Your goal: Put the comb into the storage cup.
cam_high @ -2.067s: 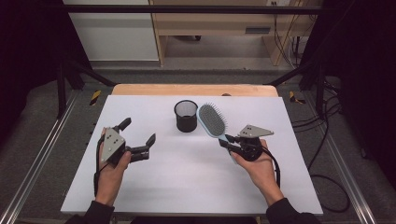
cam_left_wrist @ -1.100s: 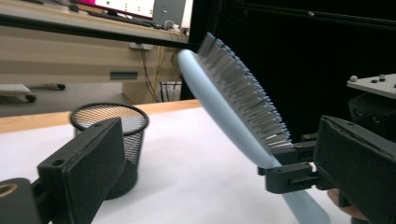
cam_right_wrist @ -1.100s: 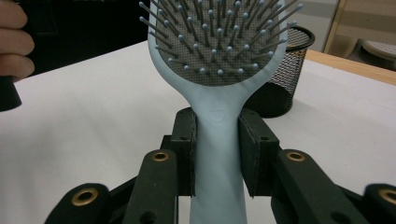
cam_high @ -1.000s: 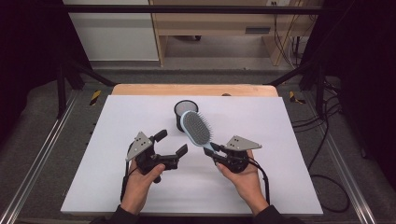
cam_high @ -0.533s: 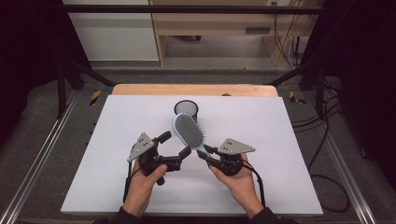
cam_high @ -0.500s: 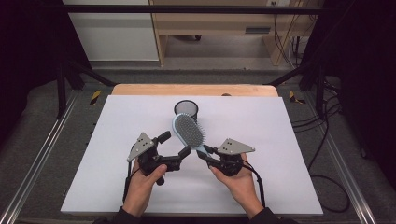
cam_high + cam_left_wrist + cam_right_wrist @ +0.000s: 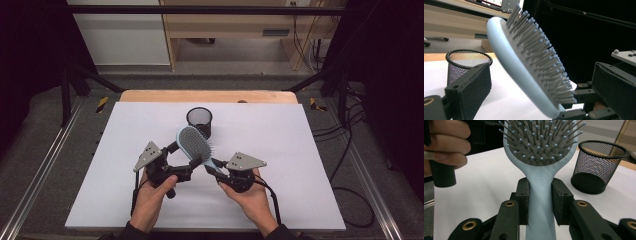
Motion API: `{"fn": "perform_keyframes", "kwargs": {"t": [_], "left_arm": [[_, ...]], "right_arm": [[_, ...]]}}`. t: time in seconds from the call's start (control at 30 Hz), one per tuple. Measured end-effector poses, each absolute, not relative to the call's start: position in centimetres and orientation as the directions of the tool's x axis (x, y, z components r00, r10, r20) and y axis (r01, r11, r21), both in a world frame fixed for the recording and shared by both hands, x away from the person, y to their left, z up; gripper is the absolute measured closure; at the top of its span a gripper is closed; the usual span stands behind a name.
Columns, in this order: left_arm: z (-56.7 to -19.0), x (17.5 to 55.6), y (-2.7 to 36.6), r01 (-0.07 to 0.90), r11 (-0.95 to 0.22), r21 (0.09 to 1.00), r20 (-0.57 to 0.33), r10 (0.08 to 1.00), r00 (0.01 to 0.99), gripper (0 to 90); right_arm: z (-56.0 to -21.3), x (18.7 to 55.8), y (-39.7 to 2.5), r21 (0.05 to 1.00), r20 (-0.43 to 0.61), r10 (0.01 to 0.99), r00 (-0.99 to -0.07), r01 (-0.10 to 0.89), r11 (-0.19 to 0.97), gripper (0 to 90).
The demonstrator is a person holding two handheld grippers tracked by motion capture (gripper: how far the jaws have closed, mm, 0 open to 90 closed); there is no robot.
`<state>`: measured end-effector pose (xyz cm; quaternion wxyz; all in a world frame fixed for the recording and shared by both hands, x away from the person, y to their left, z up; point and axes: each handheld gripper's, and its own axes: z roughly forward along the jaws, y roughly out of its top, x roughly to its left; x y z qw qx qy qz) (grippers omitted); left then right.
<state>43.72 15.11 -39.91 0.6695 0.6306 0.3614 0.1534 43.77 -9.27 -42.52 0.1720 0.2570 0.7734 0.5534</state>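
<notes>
Both hands have drawn inward and toward the person since two seconds ago, carrying the pale blue hairbrush (image 7: 194, 144) away from the mesh cup (image 7: 199, 121) to the middle of the white tabletop (image 7: 300, 150). The right claw (image 7: 540, 202) is clenched on the brush's handle, its black pads pressed flat against either side of the neck just below the bristle head, and it holds the brush raised off the tabletop, head tilted up and away from the person. The left claw (image 7: 186, 161) has closed in beside it, released and spread wide, one jaw on the smooth back of the head and the other out past the bristle tips, neither seen to touch.

Judged from this, the step in hand is a handover, or a second grip, on the brush head. To do it well, the left claw should settle squarely across the oval rim rather than on the springy bristles, which would give under pressure and let the head twist. The right claw should keep its hold until the left one is firmly shut. The mesh cup stands upright and empty just beyond the brush, apart from it.
</notes>
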Motion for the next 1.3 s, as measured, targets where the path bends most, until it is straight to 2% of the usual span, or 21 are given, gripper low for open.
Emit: {"fn": "perform_keyframes", "kwargs": {"t": [0.83,1.13,1.3], "left_arm": [[-39.9,43.7,15.1,0.282,0.197,0.939,-0.341,0.641,0.688,4.7],[-39.9,43.7,15.1,0.313,0.209,0.926,-0.372,0.641,0.672,13.6],[-39.7,43.5,15.1,0.305,0.208,0.929,-0.364,0.654,0.663,25.1]], "right_arm": [[-42.6,43.2,-8.5,0.943,-0.021,0.567,-0.823,0.173,0.285,69.8],[-42.4,42.6,-8.0,0.948,-0.049,0.567,-0.822,0.141,0.285,69.8],[-42.5,42.6,-7.9,0.948,-0.052,0.574,-0.817,0.140,0.286,69.8]]}}
